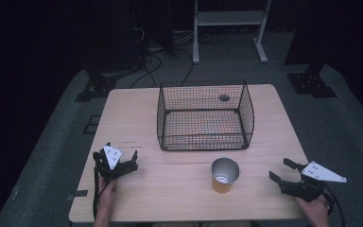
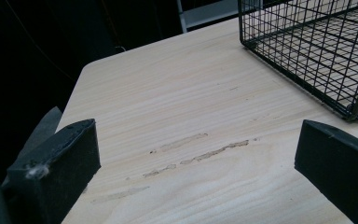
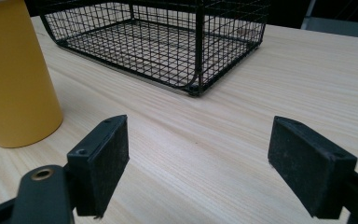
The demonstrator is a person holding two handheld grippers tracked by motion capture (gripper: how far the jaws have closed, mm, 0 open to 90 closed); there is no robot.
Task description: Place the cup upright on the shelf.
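Note:
A yellow cup (image 1: 225, 175) with a shiny metal inside stands upright near the table's front edge, just in front of a black wire basket (image 1: 201, 92). My right gripper (image 1: 280, 169) rests low over the table to the cup's right, jaws apart and pointing toward it, with nothing between them. In the right gripper view the cup (image 3: 16, 79) stands off the left jaw, the basket (image 3: 168, 46) behind it, and my right gripper (image 3: 198, 158) frames bare wood. My left gripper (image 1: 115, 156) sits at the front left, open and holding nothing. My left gripper (image 2: 196, 158) faces the basket's corner (image 2: 317, 51).
The light wooden table (image 1: 170, 198) has faint scuff marks (image 2: 200, 151) near the left gripper. A round hole (image 1: 224, 98) lies in the tabletop behind the basket. Dark stands, cables and a white frame (image 1: 229, 28) stand on the floor beyond the table.

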